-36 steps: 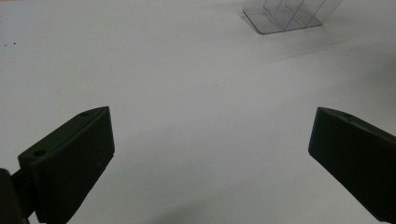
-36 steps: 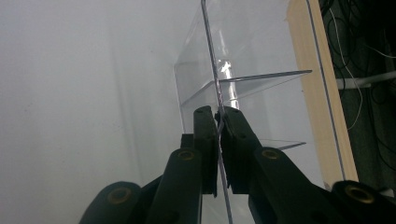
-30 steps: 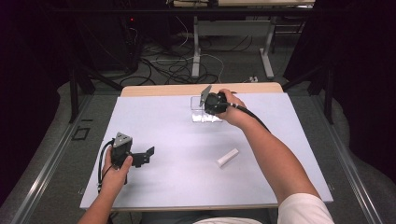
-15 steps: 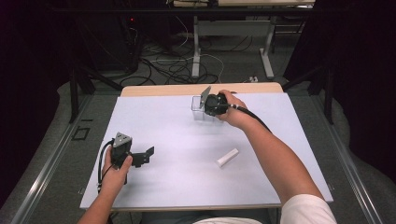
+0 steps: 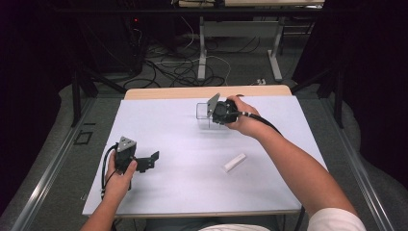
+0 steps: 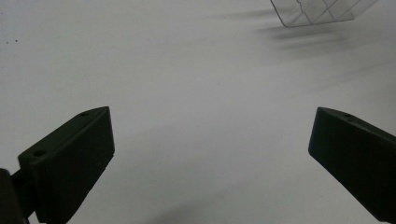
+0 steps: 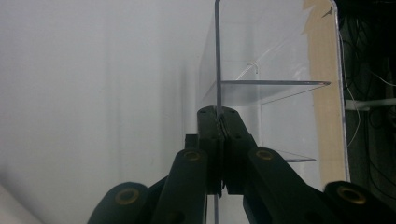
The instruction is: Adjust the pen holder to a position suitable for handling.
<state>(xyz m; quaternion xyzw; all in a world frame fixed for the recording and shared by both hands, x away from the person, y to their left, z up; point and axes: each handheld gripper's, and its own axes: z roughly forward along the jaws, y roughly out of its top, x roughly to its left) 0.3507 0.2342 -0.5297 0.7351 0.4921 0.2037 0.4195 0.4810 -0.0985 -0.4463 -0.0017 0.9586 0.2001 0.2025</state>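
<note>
A clear plastic box (image 5: 203, 115) with inner dividers is at the far middle of the white table (image 5: 183, 144). My right gripper (image 5: 211, 114) is shut on one thin wall of it; in the right gripper view the wall of the clear box (image 7: 275, 60) runs straight up from between the pressed jaws of my right gripper (image 7: 218, 116). My left gripper (image 5: 152, 160) rests at the near left, open and holding nothing. The left gripper view has its own jaws (image 6: 210, 154) wide apart over bare table, with a corner of the clear box (image 6: 322, 11) far off.
A small white tube (image 5: 235, 162) lies on the table near the person's right forearm. A wooden strip (image 5: 207, 91) edges the table's far side. Beyond it are table legs and cables on the floor.
The right hand, with the clear box in its gripper, has shifted a little toward the person. The left hand has kept still.
</note>
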